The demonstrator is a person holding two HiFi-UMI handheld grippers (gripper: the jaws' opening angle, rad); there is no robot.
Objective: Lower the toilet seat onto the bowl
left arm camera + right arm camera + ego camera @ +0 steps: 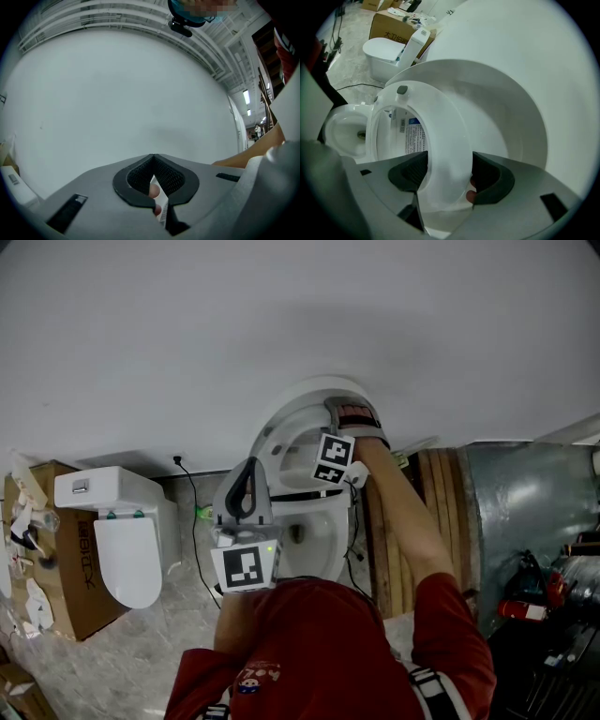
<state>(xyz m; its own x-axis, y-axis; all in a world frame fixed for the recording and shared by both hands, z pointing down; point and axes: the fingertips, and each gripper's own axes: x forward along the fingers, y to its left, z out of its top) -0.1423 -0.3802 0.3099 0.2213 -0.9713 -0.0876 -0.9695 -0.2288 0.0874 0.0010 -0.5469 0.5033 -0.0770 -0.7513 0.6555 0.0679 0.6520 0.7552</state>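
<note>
A: Status on the seat?

B: Early. The toilet seat [440,136] is up, near upright, just in front of the raised lid [506,112]. The bowl [344,133] is open below it, with nothing resting on the rim.

A: Grip?

B: The right gripper [445,171] has its fingers on either side of the seat ring at its top edge, pinching it. The wide-angle view is distorted, so I can't say how firm the pinch is, but both pads look to be touching the ring.

A: Left?

B: The left gripper [152,159] has its fingers pressed together with nothing between them. It points up at the white wall [117,93], clear of the toilet.

A: What's left?

B: My read is nearly all of it. The grasp is done. Remaining: swing the seat forward and down on its hinge, control the drop, set it flat on the bowl rim, let go. The lid should stay up.
</note>
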